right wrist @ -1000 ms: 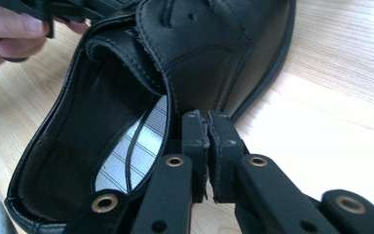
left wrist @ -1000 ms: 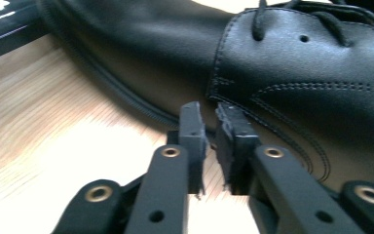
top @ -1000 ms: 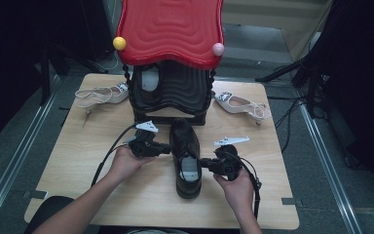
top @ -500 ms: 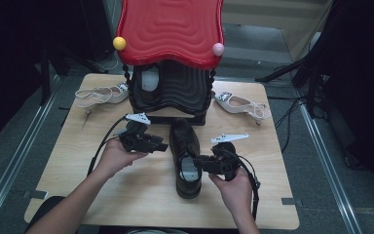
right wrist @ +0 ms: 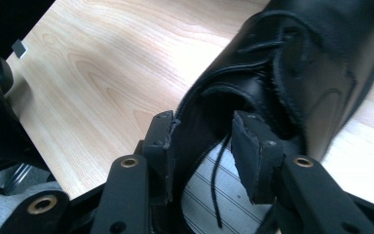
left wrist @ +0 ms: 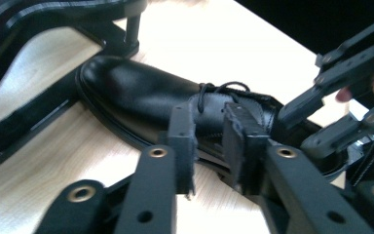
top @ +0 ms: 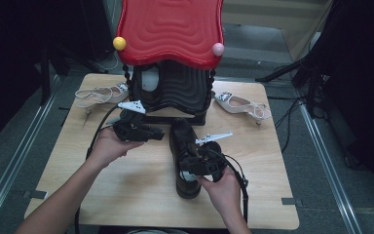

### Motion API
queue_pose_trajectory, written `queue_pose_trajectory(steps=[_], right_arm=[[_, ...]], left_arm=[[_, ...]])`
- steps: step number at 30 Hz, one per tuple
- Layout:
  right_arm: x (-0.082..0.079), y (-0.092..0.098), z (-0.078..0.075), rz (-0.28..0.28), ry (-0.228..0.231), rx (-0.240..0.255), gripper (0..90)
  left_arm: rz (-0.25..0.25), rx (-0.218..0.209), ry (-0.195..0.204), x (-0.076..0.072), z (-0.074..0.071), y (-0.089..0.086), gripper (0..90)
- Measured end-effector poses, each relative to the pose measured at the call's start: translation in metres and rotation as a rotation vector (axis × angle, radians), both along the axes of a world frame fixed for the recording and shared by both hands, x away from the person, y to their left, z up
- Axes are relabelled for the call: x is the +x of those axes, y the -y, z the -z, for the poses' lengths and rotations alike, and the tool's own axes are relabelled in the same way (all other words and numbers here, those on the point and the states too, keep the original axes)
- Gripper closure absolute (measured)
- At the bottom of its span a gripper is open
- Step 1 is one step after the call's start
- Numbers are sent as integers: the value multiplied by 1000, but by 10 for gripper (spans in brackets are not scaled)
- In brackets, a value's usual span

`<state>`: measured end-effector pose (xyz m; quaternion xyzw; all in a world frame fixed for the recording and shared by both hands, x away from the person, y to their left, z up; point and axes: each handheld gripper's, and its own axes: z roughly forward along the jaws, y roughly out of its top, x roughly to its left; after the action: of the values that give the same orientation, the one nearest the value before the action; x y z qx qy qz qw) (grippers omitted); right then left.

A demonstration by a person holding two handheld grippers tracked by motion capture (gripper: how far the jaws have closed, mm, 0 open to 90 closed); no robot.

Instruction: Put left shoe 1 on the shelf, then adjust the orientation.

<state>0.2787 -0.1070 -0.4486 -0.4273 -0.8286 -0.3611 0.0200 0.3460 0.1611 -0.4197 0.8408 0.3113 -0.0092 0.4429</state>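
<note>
**Black Lace-Up Shoe Between Two Hand-Held Grippers**

The black shoe (top: 184,155) lies on the wooden table (top: 126,195), toe toward the black stand (top: 175,90) with the red wavy top (top: 170,29) and heel toward the person. In the high view it sits at the middle of the table, just in front of the stand's base.

Left gripper (left wrist: 209,141): it is held above the table on the shoe's left side, jaws aimed at the laced part of the upper. The jaws have just been closing and now stand a narrow gap apart, with nothing between the pads. In the left gripper view the shoe lies beyond the fingertips, apart from them.

Right gripper (right wrist: 202,146): it is at the heel end of the shoe, over the opening. The jaws have just been opening and stand apart. One jaw sits outside the collar of the shoe, the other over the insole; the collar edge passes between them, and the pads do not press on it. A loose black lace (right wrist: 217,185) hangs between the jaws over the striped insole (right wrist: 209,204).

Markings: no brand, label or writing can be read on the shoe, the insole or the grippers.

Two pale slingback shoes lie well apart from the grippers, one (top: 97,95) left of the stand and one (top: 241,105) right of it.
</note>
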Motion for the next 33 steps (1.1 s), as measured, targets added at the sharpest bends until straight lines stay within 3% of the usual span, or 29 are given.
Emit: queue_pose_trajectory(steps=[4, 19, 33], right_arm=[[-1, -9, 2, -11, -12, -8, 602], [8, -30, 16, -22, -51, -40, 583], [18, -44, 27, -9, -70, -90, 608]], left_arm=[[-9, 1, 22, 5, -15, -7, 856], [-37, 15, 76, 19, -54, -12, 825], [-45, -6, 77, 36, -85, -15, 826]])
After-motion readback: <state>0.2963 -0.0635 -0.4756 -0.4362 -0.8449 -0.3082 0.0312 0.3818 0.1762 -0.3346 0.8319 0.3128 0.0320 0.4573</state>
